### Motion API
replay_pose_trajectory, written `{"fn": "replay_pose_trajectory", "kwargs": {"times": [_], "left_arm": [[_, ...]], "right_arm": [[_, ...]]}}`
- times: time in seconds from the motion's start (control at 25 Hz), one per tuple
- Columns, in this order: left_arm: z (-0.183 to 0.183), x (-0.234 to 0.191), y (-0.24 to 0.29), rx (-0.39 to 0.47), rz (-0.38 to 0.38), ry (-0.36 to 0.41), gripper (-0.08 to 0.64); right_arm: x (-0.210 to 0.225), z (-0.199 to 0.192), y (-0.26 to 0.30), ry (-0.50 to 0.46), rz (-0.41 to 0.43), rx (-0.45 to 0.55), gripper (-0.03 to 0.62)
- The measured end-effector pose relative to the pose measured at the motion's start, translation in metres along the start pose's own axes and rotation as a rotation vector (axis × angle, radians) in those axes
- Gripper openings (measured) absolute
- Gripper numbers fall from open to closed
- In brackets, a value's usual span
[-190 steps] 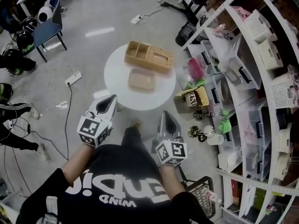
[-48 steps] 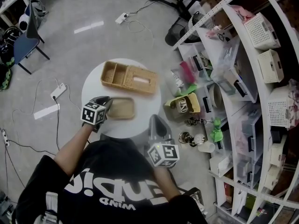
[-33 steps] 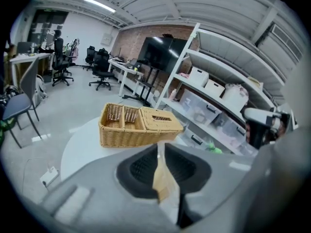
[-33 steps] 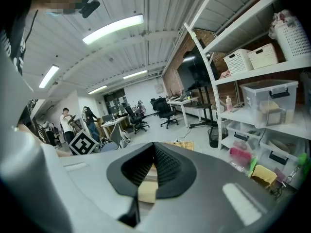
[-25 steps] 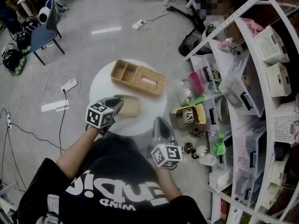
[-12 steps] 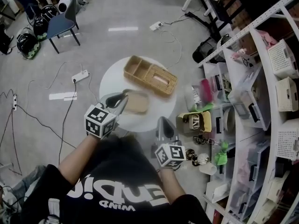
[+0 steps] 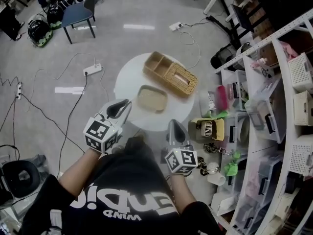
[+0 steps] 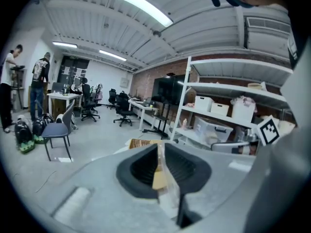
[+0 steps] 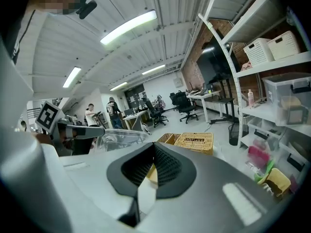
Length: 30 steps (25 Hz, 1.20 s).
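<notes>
Head view, left to right around the round white table (image 7: 128, 82): a blue chair (image 7: 80, 8) stands on the grey floor well beyond the table's far-left side, and a white power strip (image 7: 92, 70) lies on the floor just off its left rim. We hold the left gripper (image 7: 124, 104) at the table's near-left rim, its tongs pressed together and pinching nothing. The left gripper view shows the two dark pads (image 8: 141, 166) meeting at their tips, with only a sliver of tan and white visible through the slit behind them. On the table's near half lies the tan tray (image 7: 152, 98), flat, touched by neither gripper and nearest the left one. Just beyond it, on the table's far-right part, sits the wicker basket (image 7: 170, 73), set slantwise, with two open compartments at its left end and a slotted lid over the rest. We hold the right gripper (image 7: 174, 125) at the table's near-right rim, its tongs likewise closed on nothing; the right gripper view looks across the table to the basket. A yellow container (image 7: 209, 129) stands on the floor just right of the table, and white shelving (image 7: 287, 89) loaded with bins runs farther right of the table.
</notes>
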<state>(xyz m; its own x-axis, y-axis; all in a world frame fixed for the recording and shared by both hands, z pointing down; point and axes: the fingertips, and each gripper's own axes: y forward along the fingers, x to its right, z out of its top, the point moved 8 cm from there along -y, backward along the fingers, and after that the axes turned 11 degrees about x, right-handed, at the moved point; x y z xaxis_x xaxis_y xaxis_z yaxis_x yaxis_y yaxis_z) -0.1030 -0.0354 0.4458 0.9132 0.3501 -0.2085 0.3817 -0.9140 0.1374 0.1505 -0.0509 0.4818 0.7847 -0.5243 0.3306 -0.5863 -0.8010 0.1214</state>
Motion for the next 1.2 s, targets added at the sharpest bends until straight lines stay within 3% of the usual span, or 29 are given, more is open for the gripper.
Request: {"fn": "replay_pose_trajectory", "kwargs": {"times": [0.28,0.6,1.2], "left_arm": [[-0.005,0.011,-0.077,0.057,0.035,0.023,0.046],[-0.002,0.038,-0.14,0.118,0.016,0.058,0.046],[-0.021,0.088,-0.169,0.203,0.051,0.087,0.044]], "right_arm": [[-0.052,-0.008,-0.038,-0.027,0.024,0.013,-0.002],[-0.094,-0.008,-0.1,-0.048,-0.001,0.073,-0.002],[-0.075,-0.007,-0.161,-0.083,-0.018,0.107,-0.002]]}}
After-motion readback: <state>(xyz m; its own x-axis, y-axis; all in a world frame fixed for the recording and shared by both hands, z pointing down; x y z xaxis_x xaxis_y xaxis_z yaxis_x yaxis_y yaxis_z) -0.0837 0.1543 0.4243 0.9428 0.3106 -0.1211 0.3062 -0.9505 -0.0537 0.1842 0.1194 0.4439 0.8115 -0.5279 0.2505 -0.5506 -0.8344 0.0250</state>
